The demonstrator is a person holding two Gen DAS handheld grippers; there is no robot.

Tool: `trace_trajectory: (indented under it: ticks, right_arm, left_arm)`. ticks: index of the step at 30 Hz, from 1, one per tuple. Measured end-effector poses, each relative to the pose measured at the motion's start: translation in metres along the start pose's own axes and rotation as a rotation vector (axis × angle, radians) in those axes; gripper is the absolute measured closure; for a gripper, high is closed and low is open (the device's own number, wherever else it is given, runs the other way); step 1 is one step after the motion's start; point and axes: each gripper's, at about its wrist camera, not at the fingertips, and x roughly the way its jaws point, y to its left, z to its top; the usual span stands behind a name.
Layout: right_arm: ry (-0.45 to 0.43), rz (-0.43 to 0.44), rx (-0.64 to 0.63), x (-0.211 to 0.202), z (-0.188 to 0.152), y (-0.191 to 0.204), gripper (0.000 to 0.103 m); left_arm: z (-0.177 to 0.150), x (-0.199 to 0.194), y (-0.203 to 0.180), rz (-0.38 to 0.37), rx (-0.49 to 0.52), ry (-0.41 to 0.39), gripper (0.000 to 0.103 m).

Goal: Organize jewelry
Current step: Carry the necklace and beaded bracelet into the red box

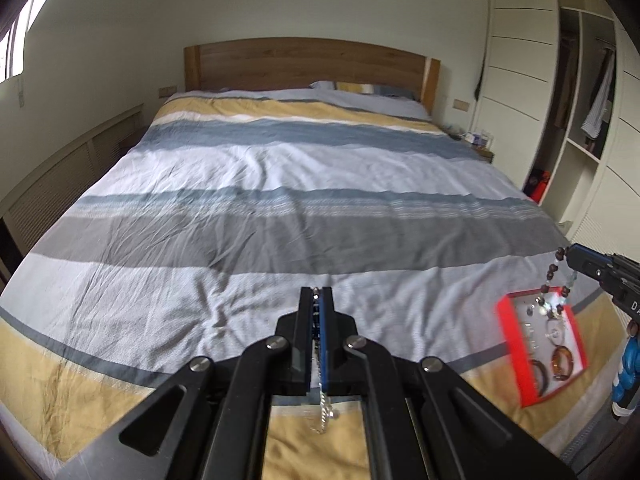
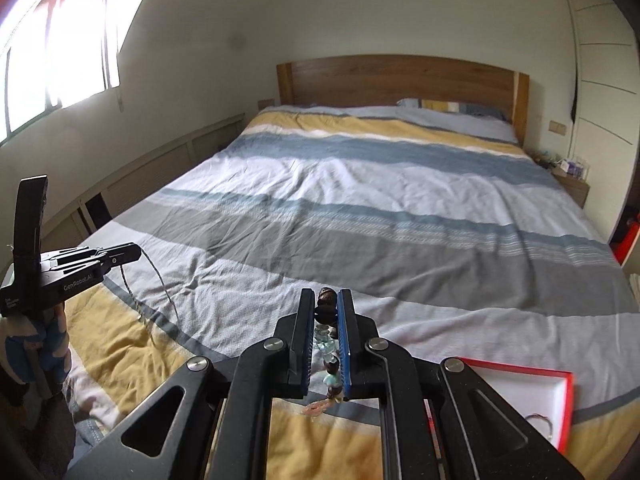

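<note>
Both tongs loaded, held above the bed [image 1: 280,184]. Left tongs [image 1: 317,300] clamped tight on a silver chain [image 1: 325,408]; right tongs [image 2: 325,300] pinch the beaded bracelet [image 2: 326,308], which hangs straight down over the red jewelry box [image 1: 510,344]. Box lies right of the left tongs, so right hand is nearer.

I see a wide bed with a wooden headboard [image 1: 308,64], covered by a wrinkled striped bedspread in white, grey, blue and mustard bands [image 1: 280,184]. Near its foot, on the right side, lies a shallow red-rimmed tray with a white inside [image 1: 507,344]. In it: two brown bangles [image 1: 560,362] and small pieces, probably rings, too blurred to call. Pillows [image 2: 448,106] sit against the headboard.
</note>
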Motion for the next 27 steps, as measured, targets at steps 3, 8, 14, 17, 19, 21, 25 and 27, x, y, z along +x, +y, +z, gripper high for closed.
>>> trace_trajectory:
  ticks: [3,8,14,17,19,21,25,27]
  right_arm:
    - [-0.028,-0.022,0.005,-0.029,0.001,-0.017,0.092]
    - [-0.055,-0.053,0.028,-0.064,-0.006,-0.053,0.092]
    - [-0.044,-0.084,0.057,-0.08,-0.023,-0.098,0.092]
    - [-0.029,-0.095,0.077,-0.076,-0.033,-0.119,0.092]
    - [-0.012,-0.105,0.094,-0.069,-0.042,-0.136,0.092]
    - [0.001,-0.113,0.11,-0.063,-0.049,-0.149,0.092]
    - [0.038,-0.135,0.154,-0.044,-0.067,-0.182,0.092]
    - [0.055,-0.142,0.176,-0.034,-0.076,-0.195,0.092]
  left_arm:
    - [0.01,-0.014,-0.032,-0.035,0.031,-0.02,0.101]
    - [0.023,-0.028,-0.101,-0.113,0.096,-0.044,0.101]
    - [0.033,-0.023,-0.187,-0.215,0.154,-0.05,0.101]
    - [0.035,-0.011,-0.223,-0.268,0.162,-0.039,0.101]
    - [0.033,0.002,-0.249,-0.303,0.174,-0.025,0.101]
    - [0.03,0.014,-0.269,-0.327,0.185,-0.011,0.101]
    - [0.011,0.048,-0.304,-0.362,0.213,0.045,0.101]
    - [-0.007,0.069,-0.319,-0.365,0.244,0.087,0.101]
